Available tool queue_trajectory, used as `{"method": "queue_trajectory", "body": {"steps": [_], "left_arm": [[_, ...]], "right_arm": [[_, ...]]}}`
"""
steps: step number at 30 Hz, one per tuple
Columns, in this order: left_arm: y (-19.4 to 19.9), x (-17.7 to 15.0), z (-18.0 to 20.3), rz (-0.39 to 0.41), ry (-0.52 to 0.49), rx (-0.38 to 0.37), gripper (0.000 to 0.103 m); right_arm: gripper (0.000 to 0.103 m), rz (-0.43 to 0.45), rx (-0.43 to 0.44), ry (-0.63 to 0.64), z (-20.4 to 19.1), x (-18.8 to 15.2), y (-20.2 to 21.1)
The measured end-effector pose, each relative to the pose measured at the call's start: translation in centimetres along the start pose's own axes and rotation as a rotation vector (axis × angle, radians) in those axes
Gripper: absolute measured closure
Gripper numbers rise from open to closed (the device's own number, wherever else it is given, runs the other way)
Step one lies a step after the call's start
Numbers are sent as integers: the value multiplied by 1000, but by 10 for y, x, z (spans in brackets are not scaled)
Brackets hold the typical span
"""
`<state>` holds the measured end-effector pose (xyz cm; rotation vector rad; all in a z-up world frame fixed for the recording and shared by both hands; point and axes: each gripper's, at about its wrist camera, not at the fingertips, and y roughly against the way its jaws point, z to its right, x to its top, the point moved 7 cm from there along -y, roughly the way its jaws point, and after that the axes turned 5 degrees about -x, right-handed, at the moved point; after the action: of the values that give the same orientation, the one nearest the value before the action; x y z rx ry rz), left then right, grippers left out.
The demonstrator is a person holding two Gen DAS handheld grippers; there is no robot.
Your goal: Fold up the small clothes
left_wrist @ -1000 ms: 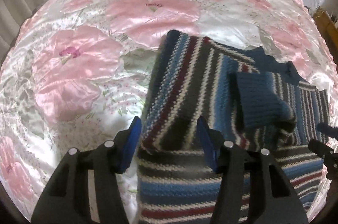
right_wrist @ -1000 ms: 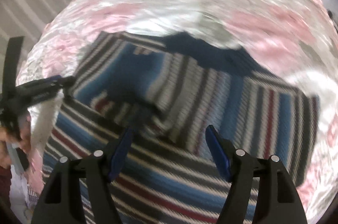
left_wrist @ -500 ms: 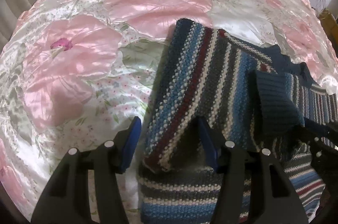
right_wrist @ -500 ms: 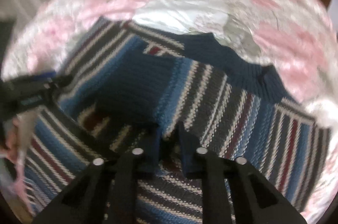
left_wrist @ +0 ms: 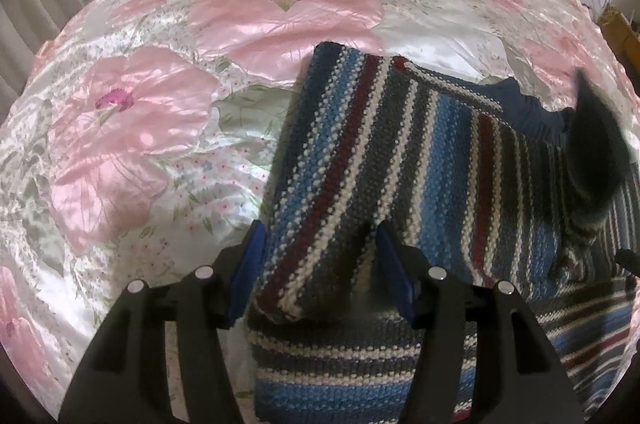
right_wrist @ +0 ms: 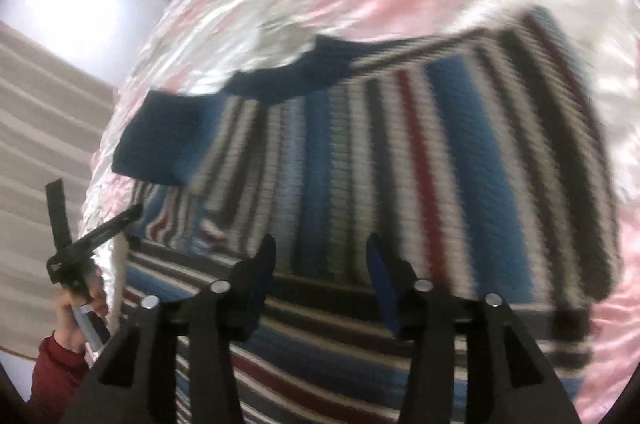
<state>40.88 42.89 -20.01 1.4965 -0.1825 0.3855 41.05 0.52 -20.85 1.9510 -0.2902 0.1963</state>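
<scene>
With both your left gripper [left_wrist: 318,260] and right gripper [right_wrist: 320,272] spread apart over the striped sweater [left_wrist: 420,159], part-folded on the near right of the satin bedspread [left_wrist: 160,127], the loose folded sleeve could slide and unfold if snagged.

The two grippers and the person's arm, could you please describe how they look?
Both the left gripper and right gripper have black angular plastic bodies with silver screw heads and blue-padded fingers. The person's sleeve is dark red.
</scene>
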Motion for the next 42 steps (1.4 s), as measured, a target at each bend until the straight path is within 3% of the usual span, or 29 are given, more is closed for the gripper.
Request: {"method": "queue_trajectory", "body": {"steps": [5, 8, 11, 17, 21, 26, 31, 35, 42], "left_arm": [[5, 13, 28, 17, -25, 10, 44], [14, 24, 51, 30, -27, -71, 44], [19, 28, 59, 17, 5, -131, 44], [13, 25, 21, 13, 31, -43, 44], [3, 18, -10, -19, 82, -53, 44], [-3, 14, -28, -18, 86, -75, 43], [-7, 19, -27, -9, 80, -73, 43], [-8, 25, -22, -4, 98, -83, 43], [-1, 23, -13, 10, 74, -71, 41]], "right_arm": [[52, 19, 0, 25, -2, 6, 7], [51, 20, -44, 124, -19, 5, 9], [49, 36, -148, 229, -36, 8, 9], [47, 20, -144, 455, -136, 22, -14], [40, -54, -132, 522, -190, 19, -55], [34, -86, -283, 614, -214, 17, -102], [55, -122, -312, 582, -201, 20, -124], [84, -116, -252, 509, -191, 29, -114], [88, -25, 14, 250, -140, 46, -40]]}}
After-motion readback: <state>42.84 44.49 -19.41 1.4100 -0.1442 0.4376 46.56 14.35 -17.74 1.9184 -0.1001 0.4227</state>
